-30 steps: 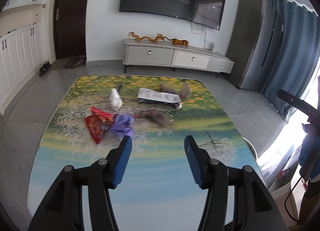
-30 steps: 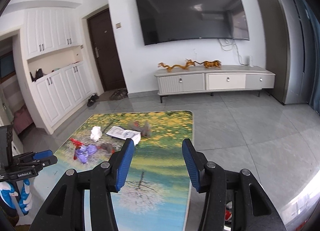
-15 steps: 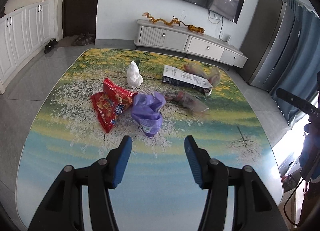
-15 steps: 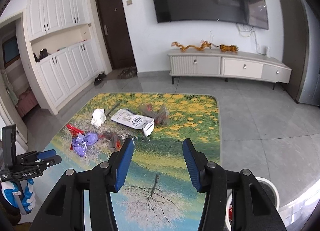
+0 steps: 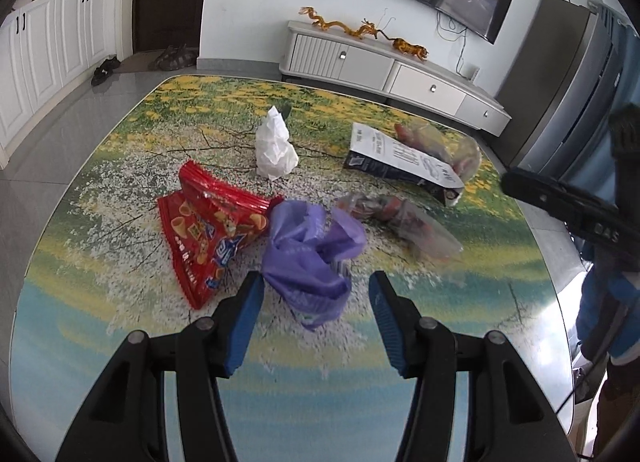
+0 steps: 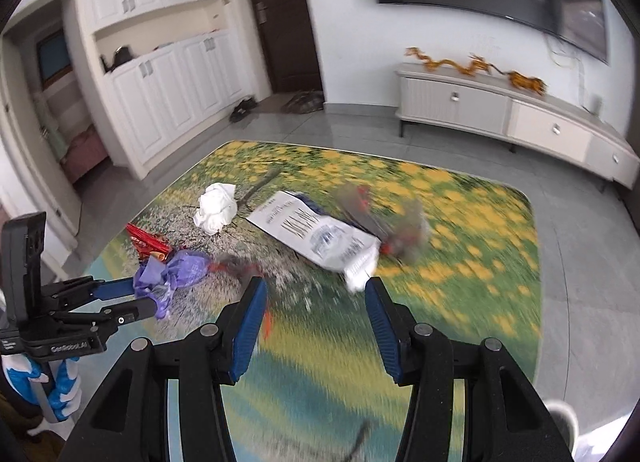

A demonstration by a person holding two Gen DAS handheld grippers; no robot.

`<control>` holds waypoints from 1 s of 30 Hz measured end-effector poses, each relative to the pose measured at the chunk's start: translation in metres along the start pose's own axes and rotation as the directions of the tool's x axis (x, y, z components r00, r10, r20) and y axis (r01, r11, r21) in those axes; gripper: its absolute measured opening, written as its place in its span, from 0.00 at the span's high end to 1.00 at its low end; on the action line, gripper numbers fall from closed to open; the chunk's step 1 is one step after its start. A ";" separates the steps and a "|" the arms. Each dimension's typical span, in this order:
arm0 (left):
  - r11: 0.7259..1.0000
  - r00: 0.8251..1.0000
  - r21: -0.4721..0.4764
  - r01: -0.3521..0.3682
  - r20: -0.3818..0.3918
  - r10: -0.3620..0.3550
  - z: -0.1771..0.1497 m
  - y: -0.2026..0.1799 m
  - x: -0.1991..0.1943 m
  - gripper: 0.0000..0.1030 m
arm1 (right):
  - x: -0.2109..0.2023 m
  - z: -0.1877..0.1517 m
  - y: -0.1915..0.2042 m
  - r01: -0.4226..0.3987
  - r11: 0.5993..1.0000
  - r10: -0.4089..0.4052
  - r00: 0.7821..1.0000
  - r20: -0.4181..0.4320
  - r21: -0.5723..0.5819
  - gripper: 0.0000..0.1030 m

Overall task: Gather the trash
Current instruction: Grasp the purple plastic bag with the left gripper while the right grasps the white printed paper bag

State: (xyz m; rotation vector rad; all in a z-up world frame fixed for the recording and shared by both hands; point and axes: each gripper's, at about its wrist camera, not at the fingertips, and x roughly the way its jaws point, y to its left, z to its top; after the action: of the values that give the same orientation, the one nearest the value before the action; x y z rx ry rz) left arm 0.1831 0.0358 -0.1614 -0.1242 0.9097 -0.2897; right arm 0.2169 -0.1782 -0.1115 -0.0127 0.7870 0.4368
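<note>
Trash lies on a table with a flower-and-tree print (image 5: 120, 342). A crumpled purple plastic bag (image 5: 310, 258) sits just ahead of my open left gripper (image 5: 316, 294), partly between its blue fingertips; it also shows in the right wrist view (image 6: 176, 270). Beside it lie a red snack packet (image 5: 208, 230), a white crumpled tissue (image 5: 276, 146), a white carton (image 5: 404, 162) and two clear wrappers (image 5: 404, 222). My right gripper (image 6: 316, 298) is open and empty, above the table near the carton (image 6: 320, 238) and a clear wrapper (image 6: 236, 264).
A white TV cabinet (image 5: 392, 70) with golden dragon figures stands against the far wall under a TV. White cupboards and a dark door (image 6: 280, 14) are at the left. A white bin rim (image 6: 560, 418) shows at the table's right, near the floor.
Both grippers moved forward and lower toward the trash. The purple bag now sits at the left gripper's fingertips. The right gripper turned left toward the carton and wrappers.
</note>
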 end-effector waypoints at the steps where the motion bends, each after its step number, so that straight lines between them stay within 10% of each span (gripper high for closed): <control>1: 1.000 1.000 -0.002 0.000 -0.002 0.000 0.002 0.000 0.002 0.49 | 0.010 0.006 0.002 -0.006 1.000 0.005 1.000 -0.008 -0.028 0.52; 30: 0.998 0.998 -0.036 0.042 -0.035 -0.043 0.017 0.009 0.039 0.57 | 0.138 0.045 0.006 -0.053 0.968 -0.002 0.976 -0.218 -0.246 0.39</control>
State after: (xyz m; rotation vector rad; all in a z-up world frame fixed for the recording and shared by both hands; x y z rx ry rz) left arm 0.2211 0.0322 -0.1826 -0.1711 0.9487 -0.3163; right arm 0.3315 -0.1130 -0.1738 -0.2907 0.9426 0.5641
